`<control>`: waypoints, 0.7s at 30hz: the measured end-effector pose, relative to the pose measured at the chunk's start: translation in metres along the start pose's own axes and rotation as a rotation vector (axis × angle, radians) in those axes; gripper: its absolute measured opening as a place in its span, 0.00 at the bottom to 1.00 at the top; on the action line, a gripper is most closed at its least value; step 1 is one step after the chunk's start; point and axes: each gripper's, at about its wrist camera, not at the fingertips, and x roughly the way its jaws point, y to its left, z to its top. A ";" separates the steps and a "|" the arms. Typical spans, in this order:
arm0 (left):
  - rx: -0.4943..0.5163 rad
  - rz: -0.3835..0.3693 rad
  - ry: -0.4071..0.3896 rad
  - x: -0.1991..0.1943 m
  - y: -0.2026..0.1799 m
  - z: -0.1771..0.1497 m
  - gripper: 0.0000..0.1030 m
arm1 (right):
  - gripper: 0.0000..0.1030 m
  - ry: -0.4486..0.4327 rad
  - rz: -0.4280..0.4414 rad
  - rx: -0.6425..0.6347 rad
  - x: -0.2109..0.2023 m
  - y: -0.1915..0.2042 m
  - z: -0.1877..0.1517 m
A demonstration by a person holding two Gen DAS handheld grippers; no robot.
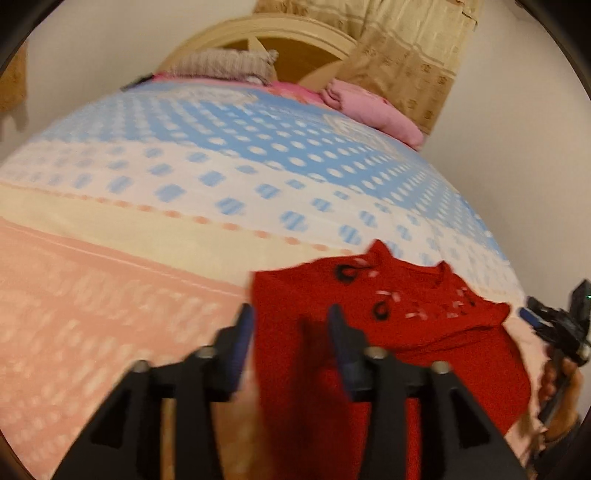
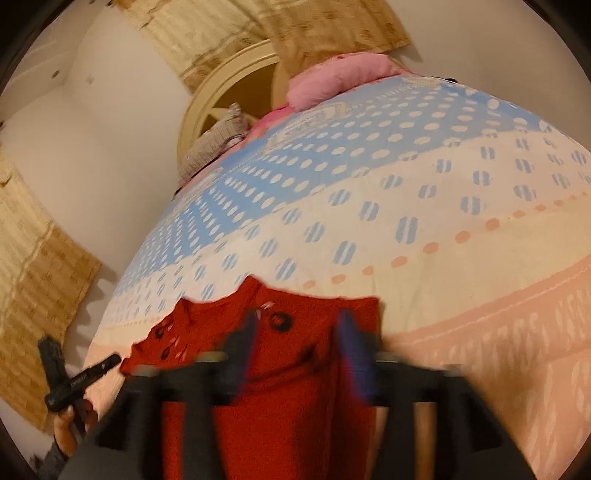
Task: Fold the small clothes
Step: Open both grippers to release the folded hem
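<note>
A small red top (image 1: 388,332) with black and white markings lies on the near edge of a bed's patterned bedspread (image 1: 221,177), neckline towards the headboard (flat support suits folding). The left gripper (image 1: 291,325) and right gripper (image 2: 297,332) both stand with jaws apart above the fabric, gripping nothing, probably just let go so the cloth settles. Both views are blurred.

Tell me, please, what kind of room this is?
Most likely a bedroom. A bed with a dotted blue and peach cover fills the view, with a curved headboard and pink bedding at its far end. A red garment lies on it.
</note>
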 end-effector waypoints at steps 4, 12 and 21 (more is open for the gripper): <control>0.056 -0.002 0.005 -0.012 -0.005 -0.016 0.61 | 0.64 0.072 0.016 -0.068 -0.007 0.020 -0.017; 0.208 0.148 0.060 0.017 -0.037 -0.027 0.64 | 0.64 0.372 -0.027 -0.188 0.078 0.073 -0.030; 0.119 0.186 0.048 -0.001 -0.007 -0.040 0.64 | 0.66 0.068 -0.048 -0.222 0.028 0.086 -0.014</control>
